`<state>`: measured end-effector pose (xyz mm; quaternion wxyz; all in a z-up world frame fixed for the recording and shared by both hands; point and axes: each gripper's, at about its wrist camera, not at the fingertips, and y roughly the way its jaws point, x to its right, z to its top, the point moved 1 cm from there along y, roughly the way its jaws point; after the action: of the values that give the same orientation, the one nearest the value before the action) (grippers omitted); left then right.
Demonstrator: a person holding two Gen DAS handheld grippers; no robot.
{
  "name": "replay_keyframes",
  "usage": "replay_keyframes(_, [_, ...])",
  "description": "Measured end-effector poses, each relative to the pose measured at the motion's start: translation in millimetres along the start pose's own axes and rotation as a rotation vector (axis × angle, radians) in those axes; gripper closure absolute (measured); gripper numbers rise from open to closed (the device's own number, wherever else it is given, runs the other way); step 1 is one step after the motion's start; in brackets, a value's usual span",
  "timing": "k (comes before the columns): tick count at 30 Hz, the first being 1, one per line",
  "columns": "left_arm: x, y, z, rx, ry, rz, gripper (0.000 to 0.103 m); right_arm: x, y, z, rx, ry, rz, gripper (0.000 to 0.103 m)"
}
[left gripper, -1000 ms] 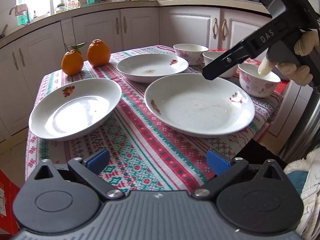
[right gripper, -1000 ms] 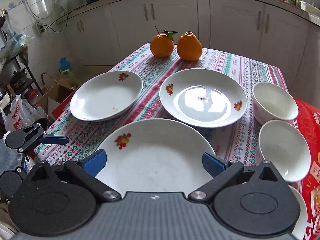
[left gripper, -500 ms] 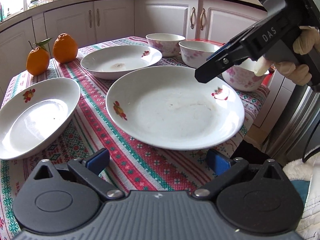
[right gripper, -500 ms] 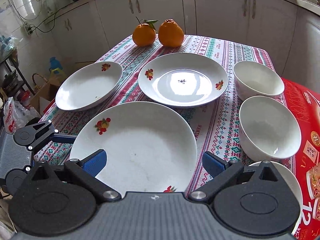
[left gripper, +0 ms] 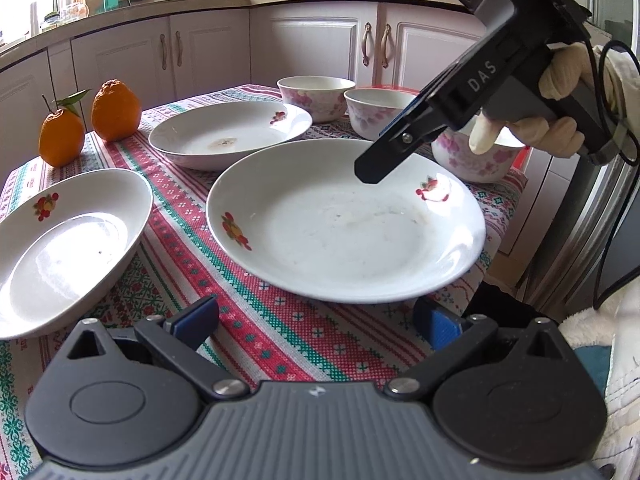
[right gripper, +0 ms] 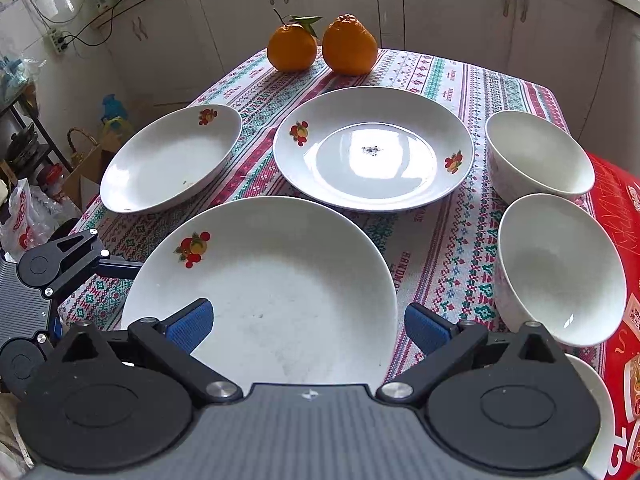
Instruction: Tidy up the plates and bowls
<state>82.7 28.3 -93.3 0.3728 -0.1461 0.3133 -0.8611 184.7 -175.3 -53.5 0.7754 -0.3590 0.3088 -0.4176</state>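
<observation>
White kitchen cabinets behind a bench (right gripper: 448, 240) with patterned red-green cloth. Three white plates with fruit decals: nearest plate (left gripper: 344, 220) smeared, far plate (right gripper: 374, 148) with dark crumbs, side plate (right gripper: 172, 156). Three floral bowls (right gripper: 556, 264) line the edge by the far plate. Left claw (left gripper: 316, 320) spread apart, empty, near the nearest plate; right claw (right gripper: 308, 320) apart over it.

We see our left tool (left gripper: 316, 320) spread wide, empty, low before the nearest plate (left gripper: 344, 224). Right tool (left gripper: 376, 168) hangs above that plate's far rim. Two more plates, three bowls, two oranges (left gripper: 88, 120) on the worktop (left gripper: 256, 320).
</observation>
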Motion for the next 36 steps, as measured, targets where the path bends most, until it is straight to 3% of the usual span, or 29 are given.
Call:
replay_keyframes(16, [4, 6, 10, -0.012, 0.042, -0.083, 0.001, 13, 21, 10, -0.073, 0.015, 0.07, 0.0])
replay_keyframes(19, [2, 7, 11, -0.017, 0.04, -0.088, 0.002, 15, 23, 11, -0.077, 0.019, 0.09, 0.003])
replay_keyframes(23, [2, 7, 12, -0.02, 0.046, -0.091, 0.003, 18, 27, 11, -0.092, 0.019, 0.103, 0.014])
replay_keyframes(36, [4, 7, 14, -0.022, 0.07, -0.095, 0.005, 21, 29, 14, -0.1, -0.001, 0.138, 0.015])
